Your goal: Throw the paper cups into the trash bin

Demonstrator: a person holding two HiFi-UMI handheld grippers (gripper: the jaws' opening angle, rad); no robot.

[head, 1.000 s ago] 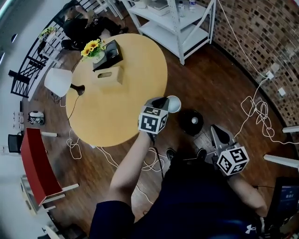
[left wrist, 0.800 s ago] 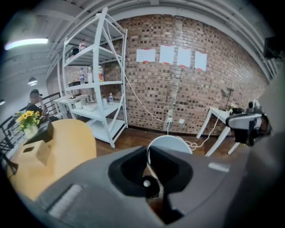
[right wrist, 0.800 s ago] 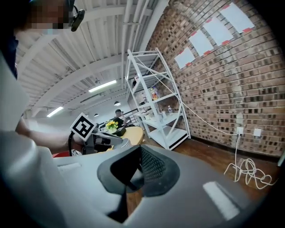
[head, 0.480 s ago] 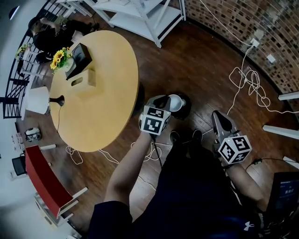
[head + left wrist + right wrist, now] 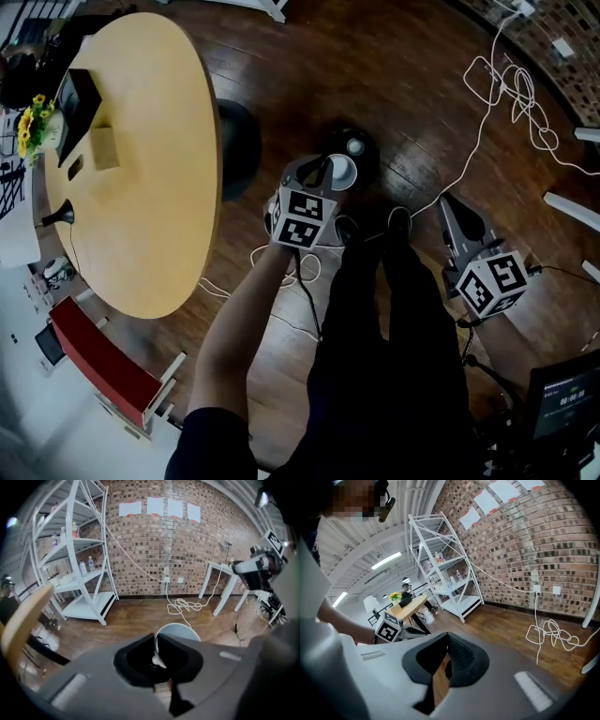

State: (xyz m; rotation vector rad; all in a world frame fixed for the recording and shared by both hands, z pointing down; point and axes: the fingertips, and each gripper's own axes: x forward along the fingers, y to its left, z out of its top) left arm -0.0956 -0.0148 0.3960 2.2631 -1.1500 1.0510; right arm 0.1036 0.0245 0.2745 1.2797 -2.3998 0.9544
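Left gripper (image 5: 326,174): jaws nearly together, pinching the thin wall of a white paper cup (image 5: 343,171); same pinch seen on the cup's edge in the left gripper view (image 5: 156,638).
Paper cup: held off the floor, over the near rim of the trash bin (image 5: 368,161), clear of the worktop (image 5: 141,187).
Trash bin: black, round, standing on the wooden floor (image 5: 281,56) near the worktop; small white thing visible inside.
Right gripper (image 5: 452,208): jaws pressed together with nothing between them (image 5: 446,637); held low at the person's right side, well apart from the bin.
Worktop: round, light wood, carrying sunflowers (image 5: 28,131) and a small box (image 5: 103,147) at its far end.
Cables (image 5: 516,84): white, looped on the floor beyond the bin.
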